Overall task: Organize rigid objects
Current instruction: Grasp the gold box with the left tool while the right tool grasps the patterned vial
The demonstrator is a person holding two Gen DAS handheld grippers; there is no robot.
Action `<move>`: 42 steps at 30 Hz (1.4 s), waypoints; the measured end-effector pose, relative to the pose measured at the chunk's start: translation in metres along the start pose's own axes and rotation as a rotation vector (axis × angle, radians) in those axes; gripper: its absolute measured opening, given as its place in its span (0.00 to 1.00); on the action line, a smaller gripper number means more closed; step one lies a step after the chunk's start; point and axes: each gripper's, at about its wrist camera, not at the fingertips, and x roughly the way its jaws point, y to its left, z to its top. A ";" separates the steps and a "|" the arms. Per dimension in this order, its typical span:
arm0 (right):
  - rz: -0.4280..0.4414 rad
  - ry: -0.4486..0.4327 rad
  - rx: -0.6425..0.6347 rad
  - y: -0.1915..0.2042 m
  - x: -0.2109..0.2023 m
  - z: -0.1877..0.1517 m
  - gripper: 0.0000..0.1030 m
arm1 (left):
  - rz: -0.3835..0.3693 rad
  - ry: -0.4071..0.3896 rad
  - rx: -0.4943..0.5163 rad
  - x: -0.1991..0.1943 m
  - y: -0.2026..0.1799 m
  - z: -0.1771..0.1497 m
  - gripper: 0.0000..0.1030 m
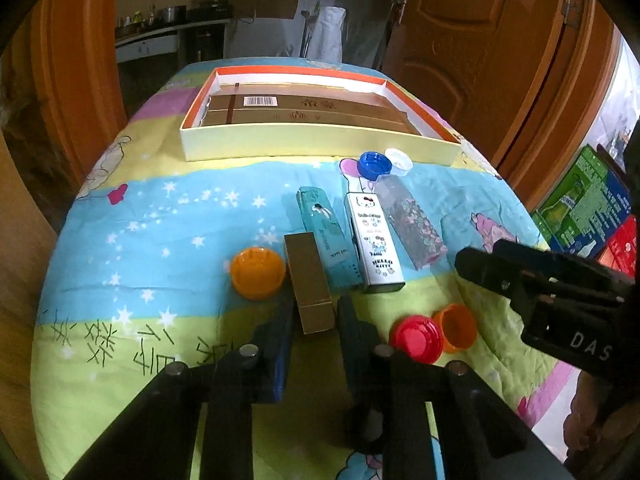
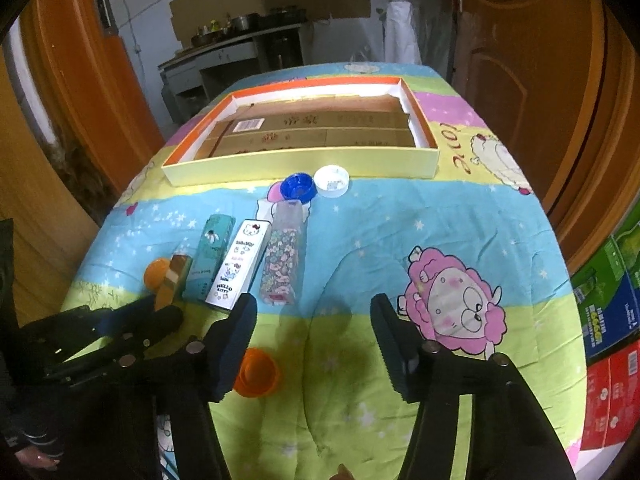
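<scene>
The left gripper (image 1: 316,312) is pitched steeply down toward the near part of the quilt-covered table (image 1: 160,208), and its jaws are clamped on the near end of a gold rectangular box (image 1: 309,280). The box is seen as a plain, glossy carton lying lengthwise away from the camera, just beside an orange cap (image 1: 258,267) on its left and a teal box (image 1: 326,236) on its right. A white Hello Kitty box (image 1: 374,240) and a floral box (image 1: 410,222) are lined up further right.

The right gripper (image 2: 314,320) is likewise angled downward, its jaws spread apart over bare quilt with nothing between them; an orange cup-shaped cap (image 2: 256,374) is lying beside its left finger. A shallow cream tray (image 2: 304,164) is set toward the far edge.
</scene>
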 end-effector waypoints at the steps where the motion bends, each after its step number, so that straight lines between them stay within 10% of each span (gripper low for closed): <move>1: 0.006 0.005 0.001 -0.001 0.001 0.000 0.53 | -0.007 -0.002 -0.009 0.001 0.001 0.000 0.21; 20: 0.028 0.081 -0.064 0.021 0.050 0.029 0.19 | -0.034 -0.015 -0.060 -0.003 0.016 0.001 0.18; 42: 0.117 -0.006 -0.021 0.009 0.009 0.026 0.19 | -0.022 -0.134 -0.028 -0.035 0.006 0.018 0.18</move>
